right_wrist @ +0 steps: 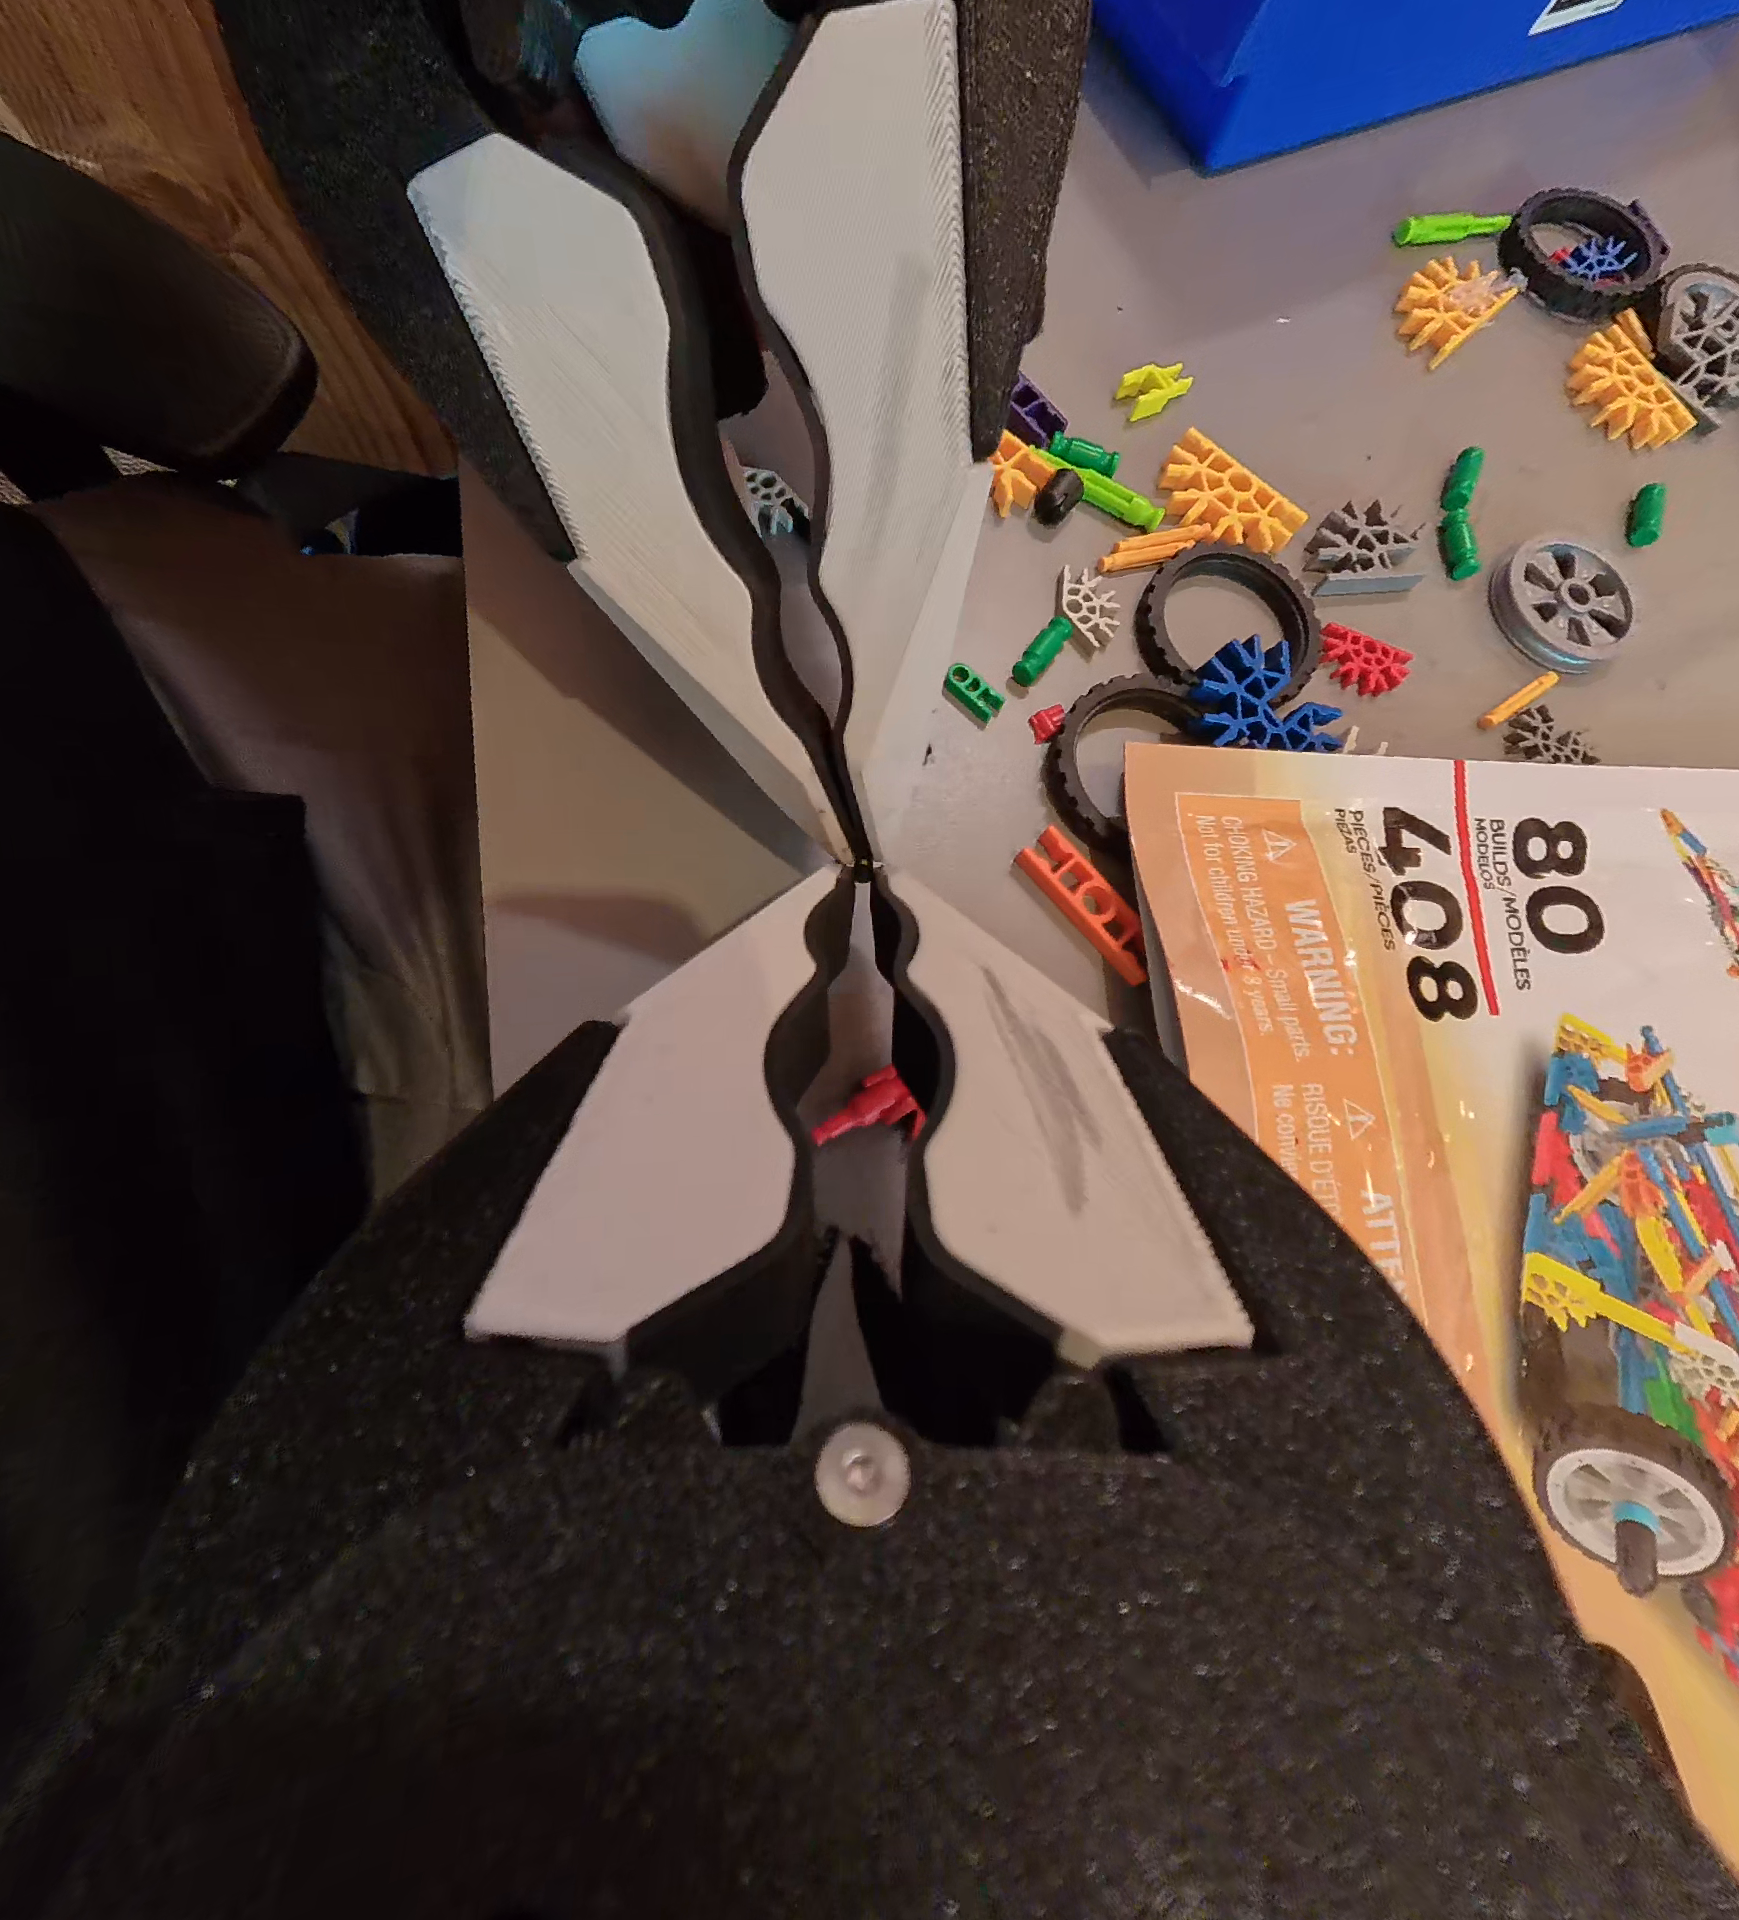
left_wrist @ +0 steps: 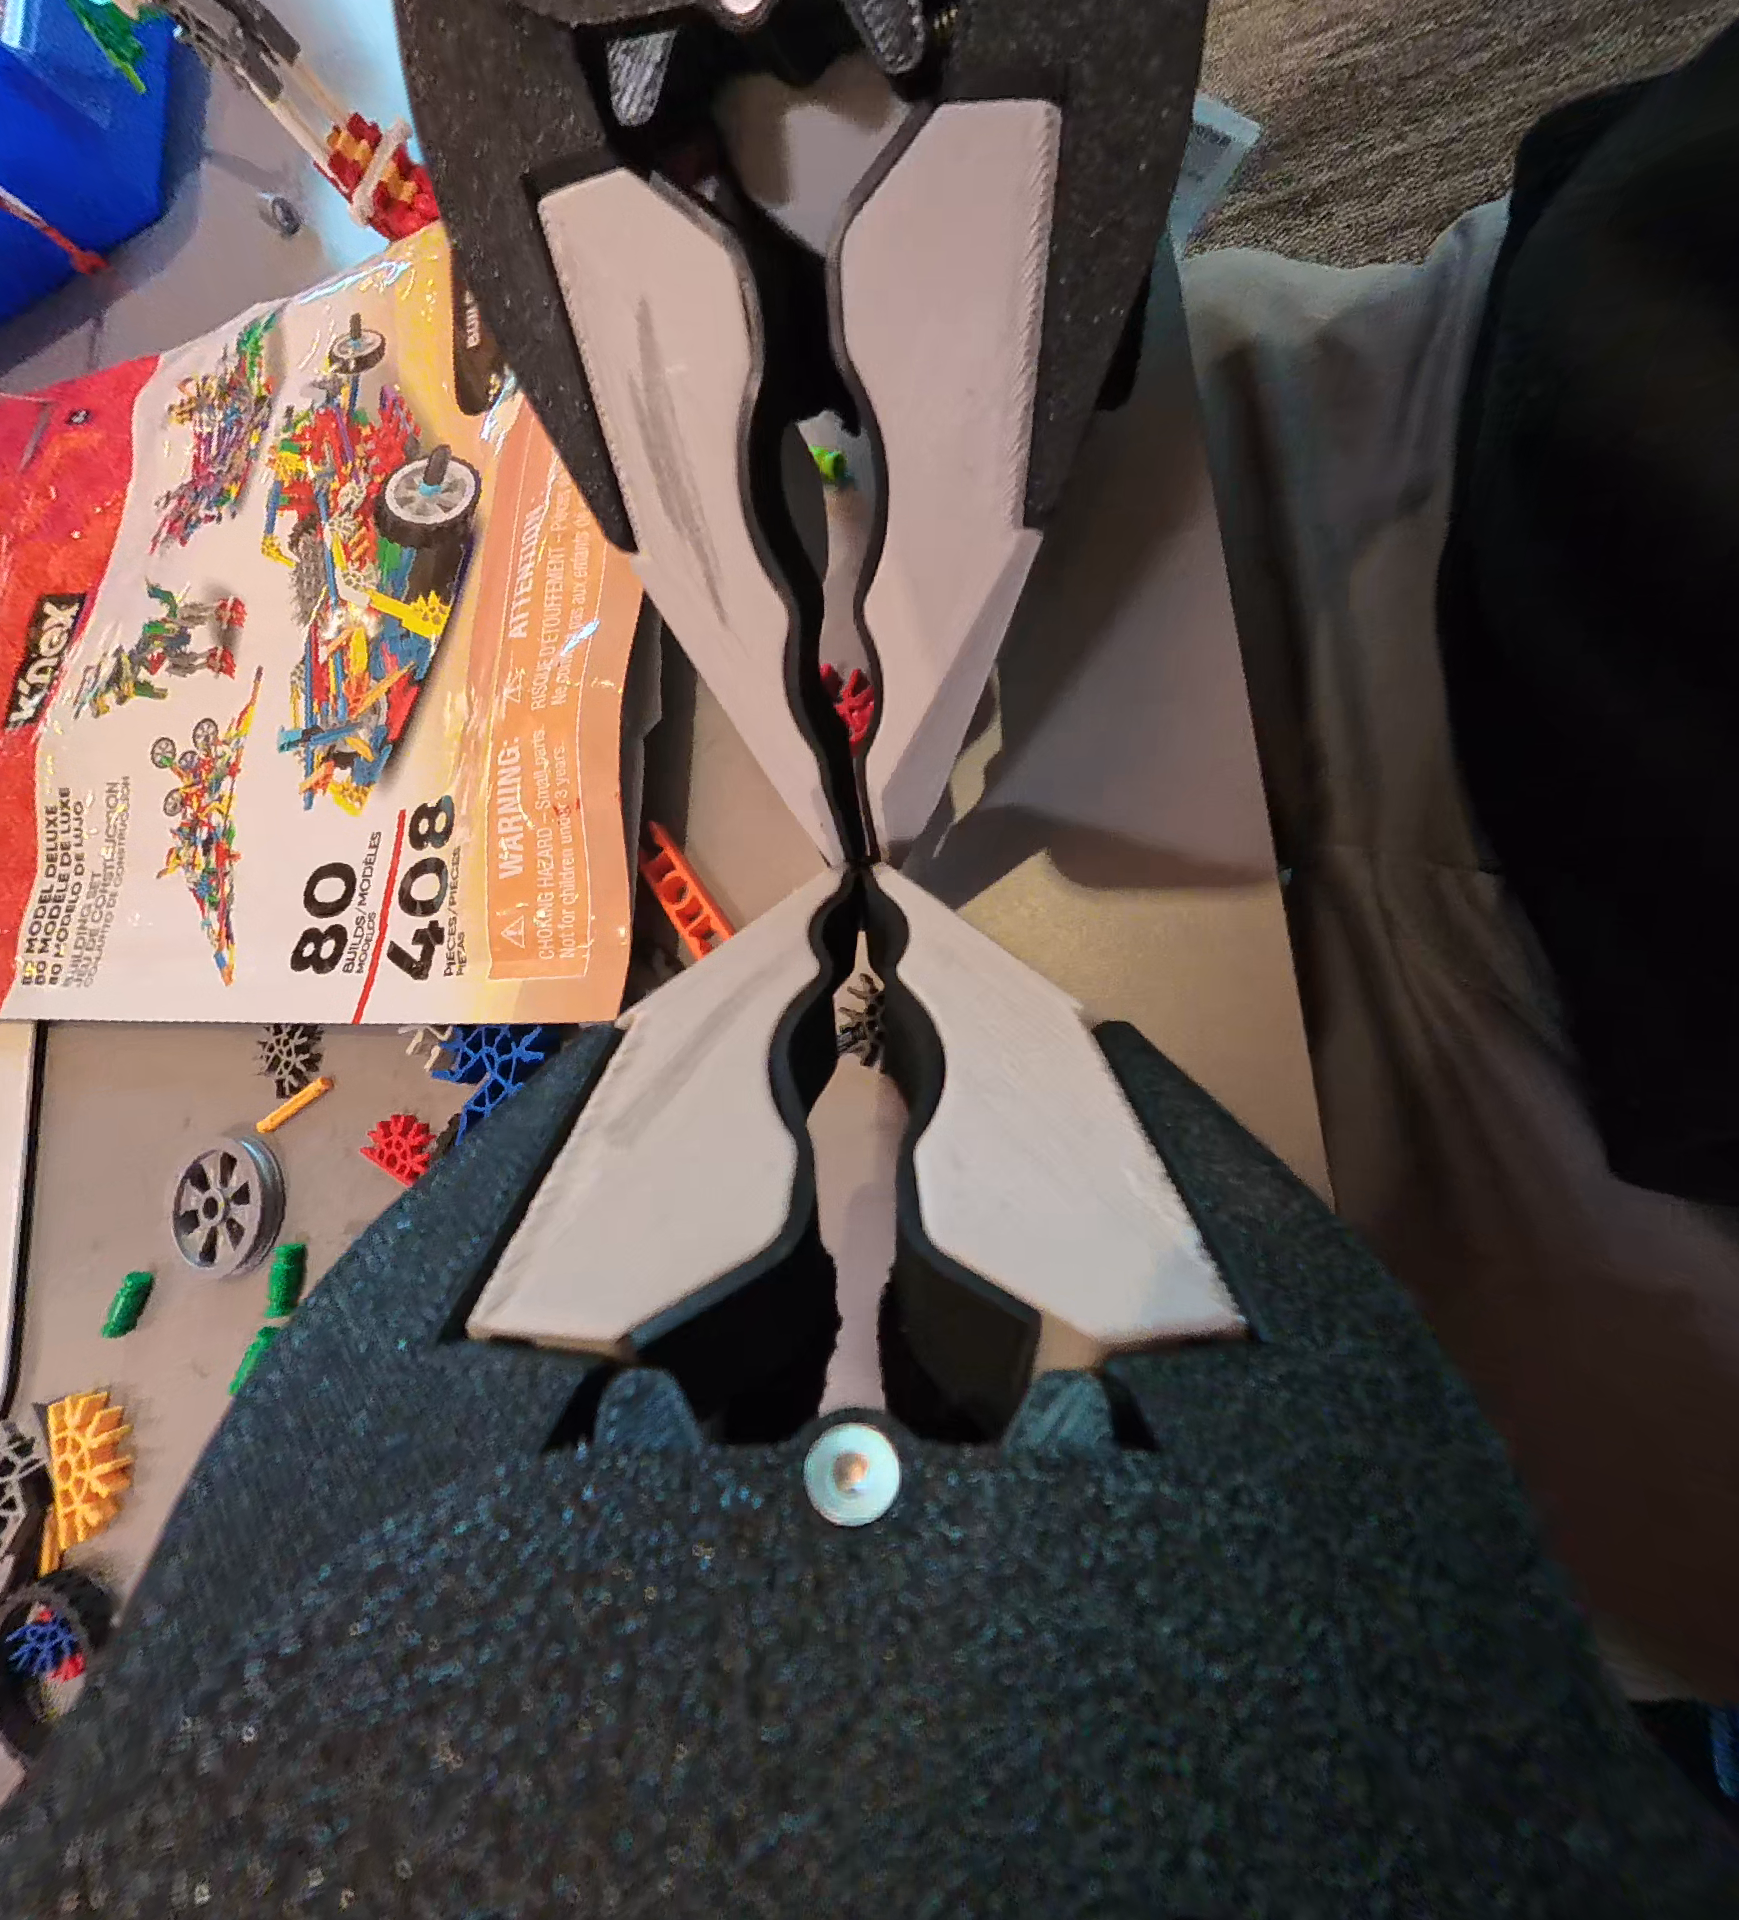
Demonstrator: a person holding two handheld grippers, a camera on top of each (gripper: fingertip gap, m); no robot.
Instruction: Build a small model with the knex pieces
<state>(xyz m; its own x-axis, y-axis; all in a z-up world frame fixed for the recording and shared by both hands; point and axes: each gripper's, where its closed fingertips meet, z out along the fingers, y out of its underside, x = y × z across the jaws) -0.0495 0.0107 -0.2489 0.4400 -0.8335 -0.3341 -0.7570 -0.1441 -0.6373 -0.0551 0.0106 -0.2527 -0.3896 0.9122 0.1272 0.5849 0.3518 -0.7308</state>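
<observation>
My left gripper (left_wrist: 860,883) and my right gripper (left_wrist: 857,847) meet tip to tip above the near edge of a grey table (left_wrist: 1104,675). Both have their jaws closed. The right gripper (right_wrist: 860,883) holds a small red connector (right_wrist: 870,1117) in the hollow between its fingers; it also shows in the left wrist view (left_wrist: 849,701). A dark snowflake connector (left_wrist: 860,1023) shows in the hollow of the left gripper (right_wrist: 849,842); I cannot tell whether it is gripped or lies on the table behind.
A printed plastic bag (left_wrist: 273,675) (right_wrist: 1467,1039) lies on the table by an orange piece (right_wrist: 1083,904). Loose connectors, rods, black tyres (right_wrist: 1229,613) and a grey wheel (right_wrist: 1561,603) are scattered beyond. A blue box (right_wrist: 1416,62) stands behind. A person's clothed lap (left_wrist: 1416,727) is at the table edge. The grippers are tip to tip, or close to it.
</observation>
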